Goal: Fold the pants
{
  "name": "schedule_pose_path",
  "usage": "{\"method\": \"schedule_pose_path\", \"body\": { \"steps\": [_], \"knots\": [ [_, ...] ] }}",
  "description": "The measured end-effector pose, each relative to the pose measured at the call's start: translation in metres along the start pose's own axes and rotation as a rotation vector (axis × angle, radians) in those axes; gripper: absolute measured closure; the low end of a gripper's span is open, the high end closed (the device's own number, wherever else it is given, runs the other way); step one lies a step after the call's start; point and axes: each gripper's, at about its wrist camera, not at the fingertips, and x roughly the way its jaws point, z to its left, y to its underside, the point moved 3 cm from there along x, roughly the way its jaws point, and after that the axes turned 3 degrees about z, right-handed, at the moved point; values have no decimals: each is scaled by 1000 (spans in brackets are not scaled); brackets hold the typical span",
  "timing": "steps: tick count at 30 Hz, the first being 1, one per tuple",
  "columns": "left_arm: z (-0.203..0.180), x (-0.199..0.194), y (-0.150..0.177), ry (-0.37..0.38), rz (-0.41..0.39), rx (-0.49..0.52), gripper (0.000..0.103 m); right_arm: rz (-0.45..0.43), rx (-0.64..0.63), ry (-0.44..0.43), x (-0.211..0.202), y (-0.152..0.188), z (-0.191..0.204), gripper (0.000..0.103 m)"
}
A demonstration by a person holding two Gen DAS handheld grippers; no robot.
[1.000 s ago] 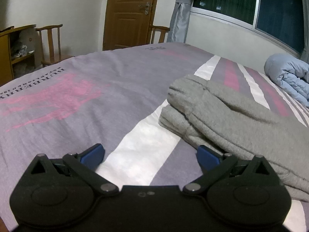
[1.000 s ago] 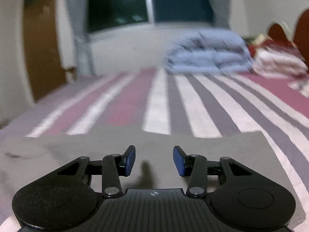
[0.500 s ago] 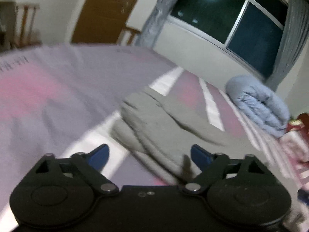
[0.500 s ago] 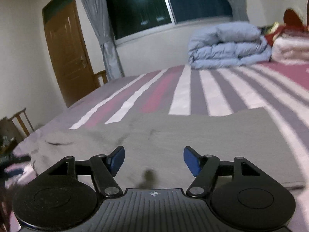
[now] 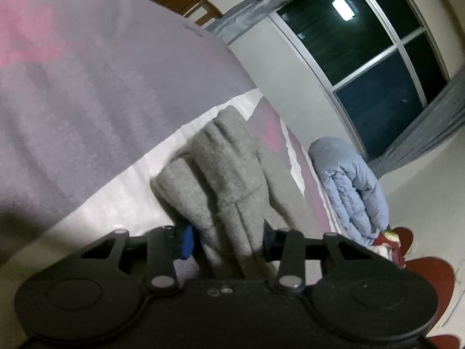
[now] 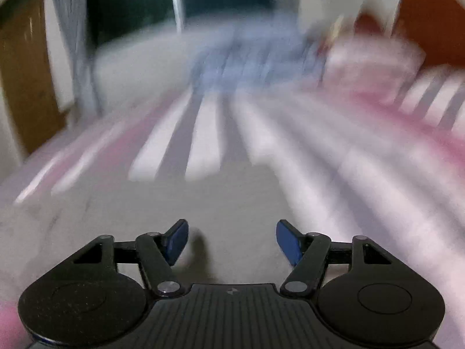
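Grey pants (image 5: 229, 180) lying bunched on striped bedspread (image 5: 87, 87), thick folded end running back between the blue pads of left gripper (image 5: 226, 241). Clamped on the fabric, pads (image 5: 186, 241) pressed against both sides of the bundle. Left view rolled hard, bed surface tilted steeply, gripper low over the cloth.

Right gripper (image 6: 232, 240) level, jaws spread wide, nothing between them. Hovering just over flat grey pants panel (image 6: 218, 203); contact with cloth not discernible. Right view heavily motion-blurred.

Small dark print on bedspread near far edge (image 5: 191, 29), too blurred to read. Folded blue quilt (image 5: 348, 186) well beyond the pants, under dark window (image 5: 363, 43).
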Motion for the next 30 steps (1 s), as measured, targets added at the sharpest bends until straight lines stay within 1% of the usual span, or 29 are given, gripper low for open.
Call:
{"method": "schedule_pose_path", "body": {
  "steps": [1,2,3,5,6,7,8,9,11,12,13,14,15,16,17,19,21,22,24,25,27,29,30],
  "knots": [
    [0,0,1,3,-3,5,71,7,-51,-25,1,2,7,28],
    [1,-1,2,12,-3,2,71,-7,-111,-55,-4,1,13,28],
    [1,-1,2,22,1,-5,71,-26,-134,-78,-10,-2,16,28],
    [3,-2,1,42,8,-14,71,-110,-115,-23,-20,-12,9,28],
    [4,-1,0,49,11,-20,69,-130,-85,-6,-21,-20,2,28],
    [5,-1,-1,58,12,-29,65,-130,-52,8,-18,-28,-6,28],
    [5,-1,-2,72,9,-38,58,-125,-30,32,-14,-37,-12,28],
    [4,-1,-2,90,1,-39,55,-124,-30,47,-9,-45,-16,28],
    [1,1,-2,63,-1,-16,54,-91,-67,62,7,-58,-23,28],
    [-1,3,-3,51,0,-7,54,-40,-85,65,20,-61,-24,28],
    [-3,4,-3,40,-1,1,53,63,-81,57,37,-56,-28,28],
    [-5,5,-4,32,-3,4,54,130,-42,30,53,-55,-34,27],
    [-6,5,-4,23,0,12,55,123,-8,14,49,-58,-38,27],
    [-7,5,-5,10,3,18,64,108,22,10,42,-61,-42,27],
    [-6,4,-5,-6,4,16,71,48,46,15,26,-61,-44,27],
    [-9,2,-6,0,-6,23,77,-84,79,-8,-10,-49,-47,27],
    [-22,-3,-4,-24,-30,90,80,-143,106,-25,-40,-26,-54,27],
    [-32,-7,-4,-37,-40,131,82,-154,103,-19,-51,-15,-57,27],
    [-64,-14,-2,-36,-63,241,83,-169,95,2,-69,4,-64,26],
    [-80,-16,-1,-28,-70,293,83,-174,106,8,-78,11,-66,26],
    [-119,-17,4,10,-67,396,83,-162,169,-2,-84,10,-74,26],
    [-163,-10,17,52,-40,505,83,-171,220,-16,-91,6,-82,26],
    [-181,-5,25,72,-25,544,83,-185,227,-24,-101,5,-81,26]
  ]
}}
